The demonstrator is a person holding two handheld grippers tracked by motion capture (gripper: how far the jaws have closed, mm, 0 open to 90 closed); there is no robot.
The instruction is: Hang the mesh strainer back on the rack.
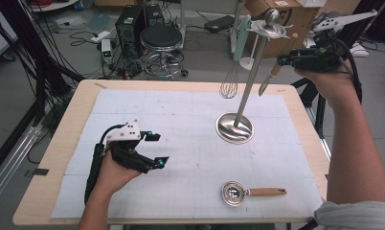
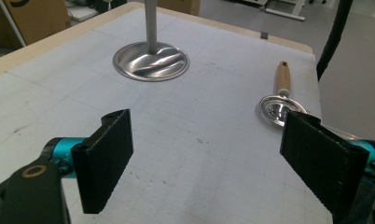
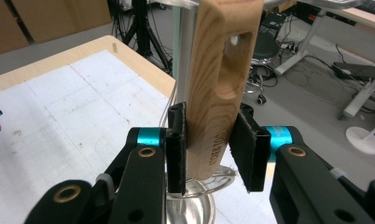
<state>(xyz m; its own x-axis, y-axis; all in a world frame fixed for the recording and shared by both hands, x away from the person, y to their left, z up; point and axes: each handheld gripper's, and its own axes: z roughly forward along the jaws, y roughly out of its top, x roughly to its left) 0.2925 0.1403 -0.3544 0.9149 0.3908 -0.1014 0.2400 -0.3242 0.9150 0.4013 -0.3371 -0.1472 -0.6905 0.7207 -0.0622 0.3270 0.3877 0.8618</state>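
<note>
Two jaws of right gripper (image 3: 211, 151) clamping wooden handle (image 3: 221, 79), beside stand pole (image 3: 183, 56)

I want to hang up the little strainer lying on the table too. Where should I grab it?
Grab the strainer by its wooden handle, not the round metal bowl. It lies flat near the front edge of the mat, handle pointing right. Probably best to come straight down from above with the jaws across the handle's middle: it's straight and narrow there, and its end stays free for hanging on the stand.

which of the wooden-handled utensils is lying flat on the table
The strainer with the round metal bowl, near the table's front edge. The other wooden-handled utensil is held up by the right gripper beside the stand.
</note>
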